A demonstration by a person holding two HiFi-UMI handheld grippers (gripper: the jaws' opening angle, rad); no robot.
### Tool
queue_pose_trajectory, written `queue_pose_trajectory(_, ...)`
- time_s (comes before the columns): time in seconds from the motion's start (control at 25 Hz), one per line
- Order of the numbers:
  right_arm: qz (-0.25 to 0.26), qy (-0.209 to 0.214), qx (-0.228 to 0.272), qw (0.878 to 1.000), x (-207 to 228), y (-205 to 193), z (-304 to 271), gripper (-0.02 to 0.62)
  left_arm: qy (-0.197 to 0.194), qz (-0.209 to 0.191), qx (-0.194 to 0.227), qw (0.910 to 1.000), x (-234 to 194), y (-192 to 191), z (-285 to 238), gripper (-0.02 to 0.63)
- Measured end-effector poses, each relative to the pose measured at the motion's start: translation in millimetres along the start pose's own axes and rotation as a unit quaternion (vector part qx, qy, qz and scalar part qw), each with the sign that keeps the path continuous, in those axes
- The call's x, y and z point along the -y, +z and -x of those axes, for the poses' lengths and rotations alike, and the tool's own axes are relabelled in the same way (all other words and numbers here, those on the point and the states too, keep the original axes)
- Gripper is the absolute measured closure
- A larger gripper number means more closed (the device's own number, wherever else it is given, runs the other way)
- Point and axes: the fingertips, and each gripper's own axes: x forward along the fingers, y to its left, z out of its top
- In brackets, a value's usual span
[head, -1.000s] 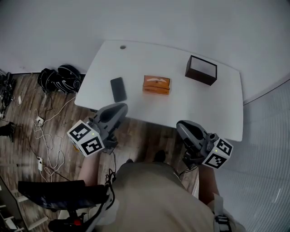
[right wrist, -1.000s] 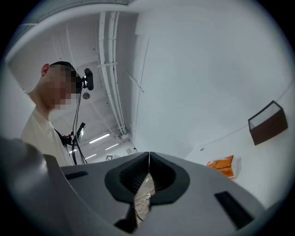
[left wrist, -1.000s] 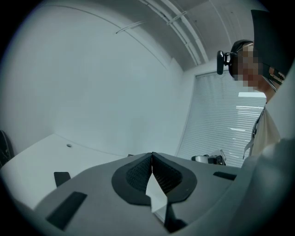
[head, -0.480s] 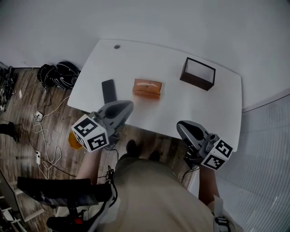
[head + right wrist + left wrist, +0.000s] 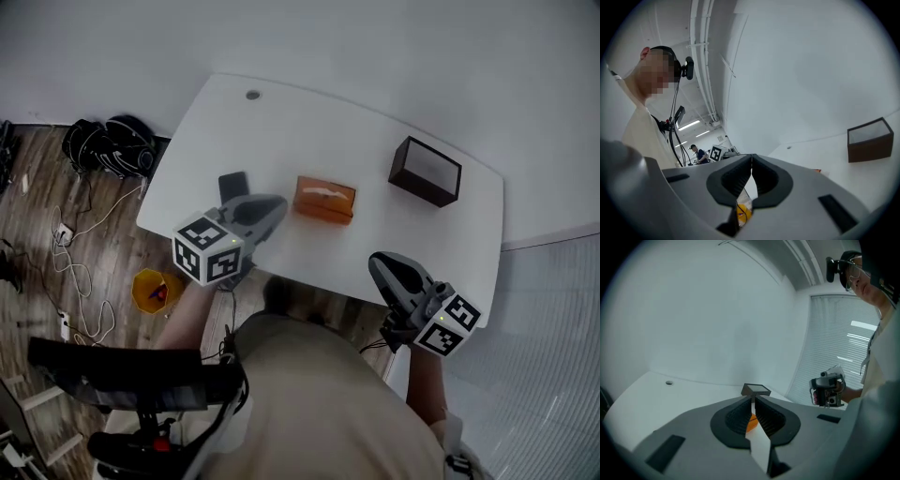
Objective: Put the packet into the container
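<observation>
An orange packet (image 5: 324, 199) lies flat in the middle of the white table (image 5: 281, 122). The container (image 5: 425, 171), a dark brown open box, stands to its right near the far edge. My left gripper (image 5: 277, 204) is shut and empty, its tip over the table's near edge just left of the packet. In the left gripper view (image 5: 752, 400) the packet (image 5: 751, 423) shows below the closed jaws and the container (image 5: 756, 390) beyond them. My right gripper (image 5: 378, 263) is shut and empty, short of the near edge. The right gripper view (image 5: 751, 161) shows the container (image 5: 870, 139) at right.
A black phone (image 5: 231, 184) lies on the table left of the packet, partly under my left gripper. On the wooden floor to the left are a yellow bin (image 5: 155, 289), dark bags (image 5: 108, 145) and loose cables (image 5: 70, 248). A black chair (image 5: 122, 375) stands at lower left.
My left gripper has moved forward and right, from short of the table to over its near edge beside the packet. The right gripper has hardly moved. The head view has shifted.
</observation>
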Motion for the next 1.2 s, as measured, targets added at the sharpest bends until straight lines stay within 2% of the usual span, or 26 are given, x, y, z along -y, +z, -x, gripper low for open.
queue_pose_trajectory(0.12, -0.009, -0.017, -0.004, 1.0, 17.6, -5.1, -32.8, 0.578, -0.012, -0.008, -0.03, 0.9995, -41.0, -12.7, -23.2, 0.597)
queue_pose_trajectory(0.32, -0.006, -0.036, -0.002, 0.999, 1.8, -26.7, -22.5, 0.578, -0.026, -0.016, -0.057, 0.9979, -35.5, -39.1, -32.3, 0.597)
queue_pose_trajectory(0.6, -0.03, -0.019, -0.016, 0.999, 14.2, -23.0, -37.1, 0.578, -0.005, -0.01, -0.101, 0.9949, -55.3, -57.2, -57.1, 0.594)
queue_pose_trajectory(0.64, -0.032, -0.014, -0.02, 0.999, 16.1, -21.7, -39.9, 0.578, -0.004, -0.005, -0.113, 0.9935, -56.6, -64.0, -61.8, 0.577)
queue_pose_trajectory(0.76, -0.039, -0.007, -0.029, 0.999, 21.0, -17.3, -44.9, 0.578, -0.002, 0.012, -0.165, 0.9863, -60.4, -89.8, -76.8, 0.349)
queue_pose_trajectory(0.8, -0.04, -0.006, -0.032, 0.999, 22.2, -14.9, -45.3, 0.578, 0.001, 0.018, -0.178, 0.9838, -62.6, -97.2, -82.2, 0.328)
queue_pose_trajectory(0.96, -0.045, -0.014, -0.04, 0.998, 27.6, -13.3, -43.9, 0.578, 0.02, 0.047, -0.204, 0.9776, -77.8, -119.3, -97.0, 0.308)
queue_pose_trajectory(1.2, -0.063, -0.038, -0.038, 0.997, 46.7, -15.5, -18.0, 0.578, 0.02, 0.094, -0.206, 0.9739, -79.0, -128.7, -113.4, 0.33)
